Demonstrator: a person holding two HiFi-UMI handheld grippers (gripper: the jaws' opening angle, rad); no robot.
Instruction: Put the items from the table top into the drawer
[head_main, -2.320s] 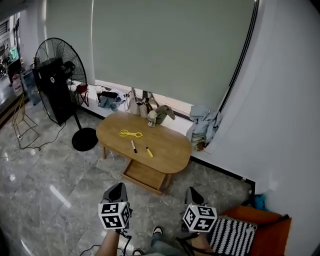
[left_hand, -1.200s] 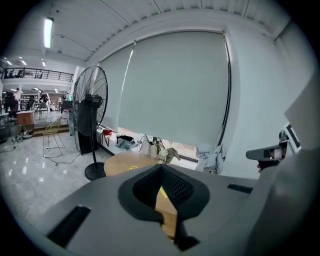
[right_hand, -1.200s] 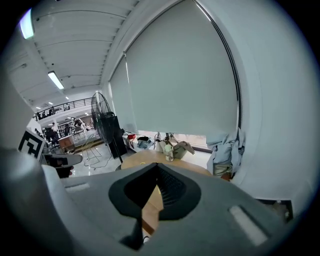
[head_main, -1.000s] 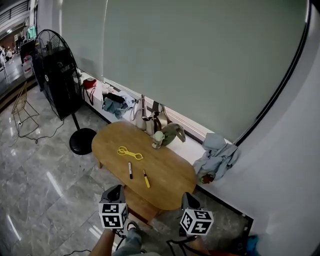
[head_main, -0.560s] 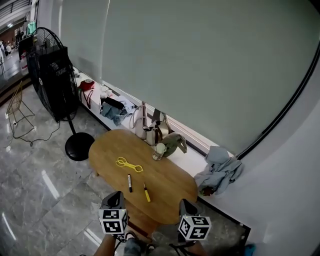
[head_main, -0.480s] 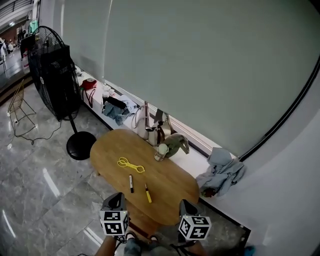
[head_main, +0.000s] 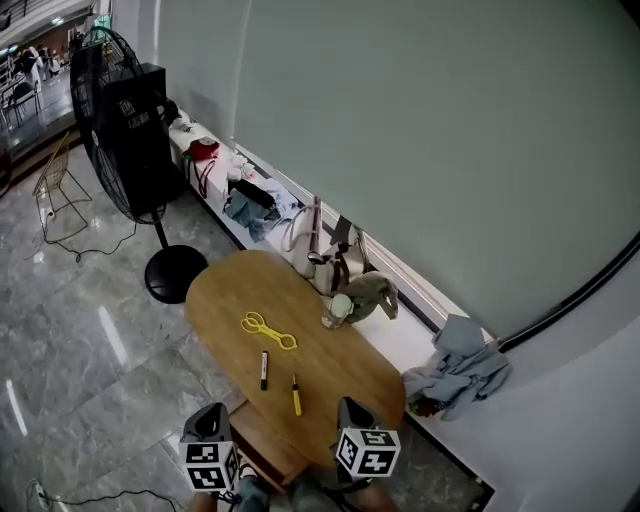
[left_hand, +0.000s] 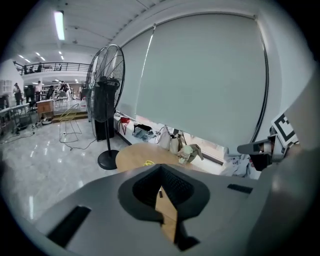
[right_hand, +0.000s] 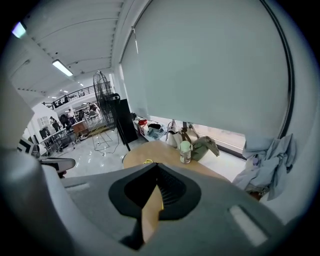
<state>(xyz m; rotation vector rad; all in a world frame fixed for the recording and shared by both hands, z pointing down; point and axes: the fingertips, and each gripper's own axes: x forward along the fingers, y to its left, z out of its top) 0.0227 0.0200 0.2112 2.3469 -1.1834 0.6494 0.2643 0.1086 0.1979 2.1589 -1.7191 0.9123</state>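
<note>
An oval wooden table (head_main: 230, 295) carries yellow plastic scissors (head_main: 268, 330), a black marker (head_main: 263, 369), a yellow pen (head_main: 296, 394) and a pale green bottle (head_main: 340, 308). Under its near edge a wooden drawer (head_main: 262, 440) stands pulled out. My left gripper (head_main: 210, 420) hangs beside the drawer's left side, over the floor. Its jaws look shut and empty in the left gripper view (left_hand: 162, 197). At the table's near right edge is my right gripper (head_main: 352, 410), also shut and empty (right_hand: 152, 200). Both point across the table (right_hand: 150, 152) towards the bottle (right_hand: 185, 150).
A big black standing fan (head_main: 125, 130) is at the far left, its round base (head_main: 175, 278) close to the table's end. Bags (head_main: 330, 250) and a green pouch (head_main: 375, 292) line the window ledge behind the table. Grey-blue clothes (head_main: 460, 365) lie at the right.
The person has walked up to the table, which now lies nearer and larger. Both grippers have come forward and down to its near edge, over the drawer. Jaws stay shut.
</note>
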